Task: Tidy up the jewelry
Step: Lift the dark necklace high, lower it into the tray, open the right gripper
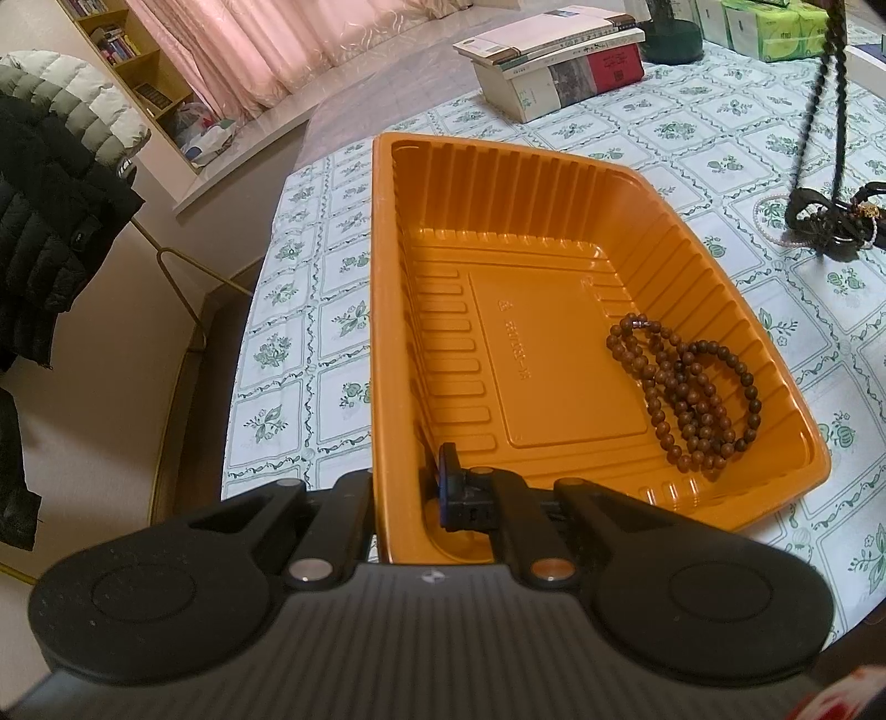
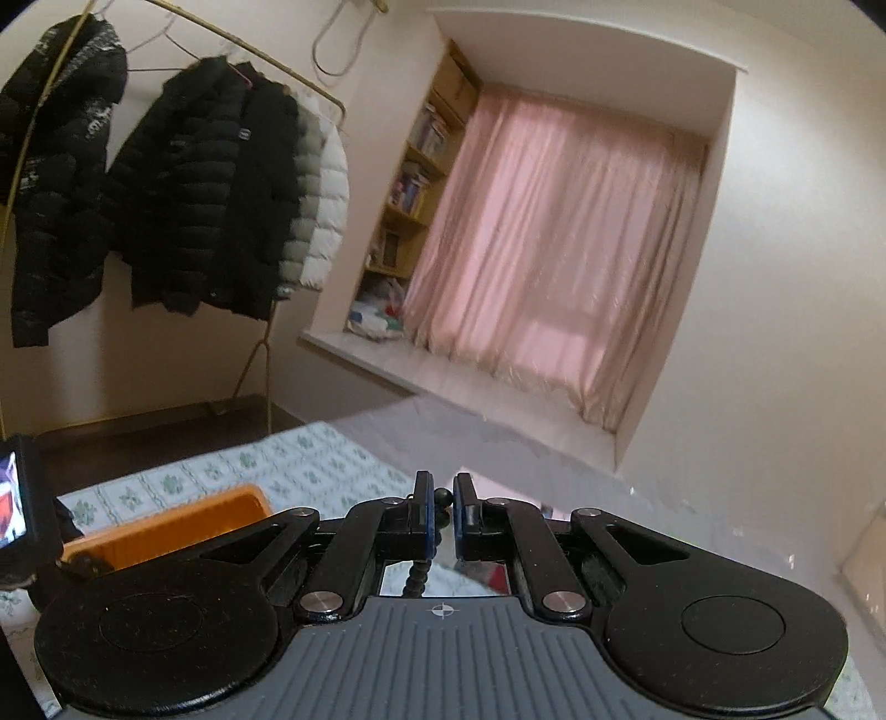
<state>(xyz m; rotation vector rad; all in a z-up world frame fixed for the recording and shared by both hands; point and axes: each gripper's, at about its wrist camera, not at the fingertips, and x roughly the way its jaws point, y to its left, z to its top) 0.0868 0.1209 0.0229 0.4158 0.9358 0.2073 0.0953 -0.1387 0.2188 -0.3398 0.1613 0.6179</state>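
An orange plastic tray [image 1: 498, 183] lies on the flowered tablecloth. My left gripper [image 1: 404, 487] is shut on the tray's near left wall, one finger inside and one outside. A brown bead necklace [image 1: 686, 393] lies coiled in the tray's right part. My right gripper [image 2: 441, 498] is raised high and shut on a black bead necklace [image 2: 418, 576], which hangs down below its fingers. In the left wrist view that black strand [image 1: 819, 99] drops from the top right to a heap of other jewelry [image 1: 830, 219] on the table. The tray [image 2: 166, 526] shows low on the left in the right wrist view.
A stack of books [image 1: 559, 61] and green tissue packs [image 1: 775, 27] stand at the table's far side. The table edge runs along the tray's left. Beyond it are a coat rack with dark jackets [image 2: 183, 194], a bookshelf and pink curtains [image 2: 554, 249].
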